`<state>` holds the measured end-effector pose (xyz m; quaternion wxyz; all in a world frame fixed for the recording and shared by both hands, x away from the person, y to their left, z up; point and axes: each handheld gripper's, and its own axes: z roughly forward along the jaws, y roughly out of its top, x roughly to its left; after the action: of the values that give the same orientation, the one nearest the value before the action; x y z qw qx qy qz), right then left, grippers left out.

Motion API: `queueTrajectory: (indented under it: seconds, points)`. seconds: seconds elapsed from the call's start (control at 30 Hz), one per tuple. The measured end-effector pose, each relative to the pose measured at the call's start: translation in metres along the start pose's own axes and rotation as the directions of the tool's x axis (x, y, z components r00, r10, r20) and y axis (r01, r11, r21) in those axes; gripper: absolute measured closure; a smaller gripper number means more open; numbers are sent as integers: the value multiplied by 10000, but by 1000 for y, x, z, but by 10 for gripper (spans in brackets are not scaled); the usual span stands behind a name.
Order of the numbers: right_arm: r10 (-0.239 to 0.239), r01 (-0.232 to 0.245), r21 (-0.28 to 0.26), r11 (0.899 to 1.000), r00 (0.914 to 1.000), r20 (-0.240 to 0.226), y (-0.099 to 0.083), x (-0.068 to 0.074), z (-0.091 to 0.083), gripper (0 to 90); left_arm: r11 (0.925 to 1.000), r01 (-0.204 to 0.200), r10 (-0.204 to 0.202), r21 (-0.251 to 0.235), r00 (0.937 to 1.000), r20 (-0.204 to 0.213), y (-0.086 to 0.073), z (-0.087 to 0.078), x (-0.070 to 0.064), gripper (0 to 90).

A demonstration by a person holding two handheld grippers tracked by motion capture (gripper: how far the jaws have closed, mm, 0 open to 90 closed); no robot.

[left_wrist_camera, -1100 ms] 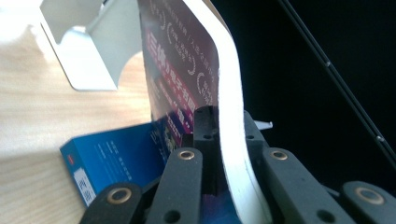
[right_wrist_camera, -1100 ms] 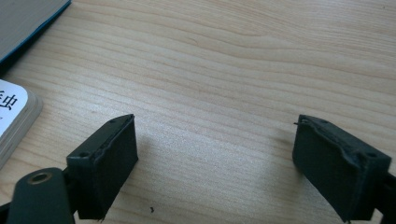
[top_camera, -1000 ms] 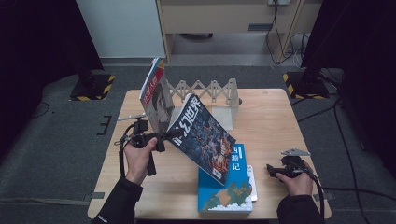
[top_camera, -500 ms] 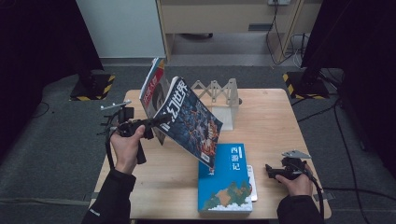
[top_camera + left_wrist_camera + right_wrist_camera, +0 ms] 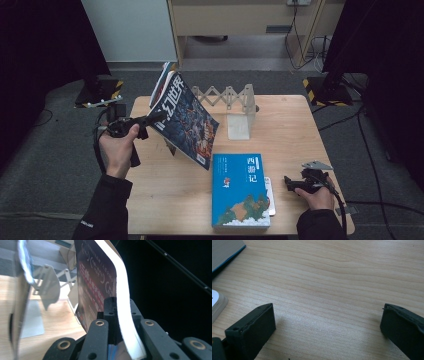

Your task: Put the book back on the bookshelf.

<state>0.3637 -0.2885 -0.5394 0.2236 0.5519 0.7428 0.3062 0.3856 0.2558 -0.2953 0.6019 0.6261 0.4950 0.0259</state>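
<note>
Left gripper (image 5: 150, 120) fingers clamp the magazine (image 5: 187, 125) beside the rack (image 5: 230, 97); right gripper (image 5: 292, 182) fingers gape empty.

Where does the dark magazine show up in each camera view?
High view: magazine upper left of centre, tilted, held off the table by the left claw.
Left gripper view: centre, its white edge clamped between the jaws.
Right gripper view: not in it.
Shared landmark: the white folding rack.

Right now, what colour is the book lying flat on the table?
Bright blue, with white characters, seen best in the high view: the flat book.
</note>
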Motion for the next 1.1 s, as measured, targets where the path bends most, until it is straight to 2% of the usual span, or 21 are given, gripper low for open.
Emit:
queueTrajectory:
  seconds: [0.27,0.53,0.67,0.77,0.93,1.1]
  points:
    - [2,-2,0,10000,10000,1,0,0,0,2,9989,-475,468,-58,9953,-848,15,-14,-2,819]
    - [7,-7,1,10000,10000,1,0,0,0,2,9953,-972,960,16,9807,-1702,28,-14,-4,819]
    - [5,-5,-2,10000,10000,0,0,0,0,2,9946,-1033,1010,-8,9740,-2027,34,-10,-2,819]
    - [5,-5,-2,10000,10000,1,0,0,0,2,9930,-1183,1139,-44,9656,-2338,37,-6,-2,820]
    - [6,-6,-3,10000,10000,1,0,0,0,2,9874,-1582,1500,-39,9431,-2967,41,6,-5,819]
    - [7,-7,-2,10000,10000,0,0,0,0,2,9857,-1683,1554,-115,9321,-3271,43,23,-5,819]
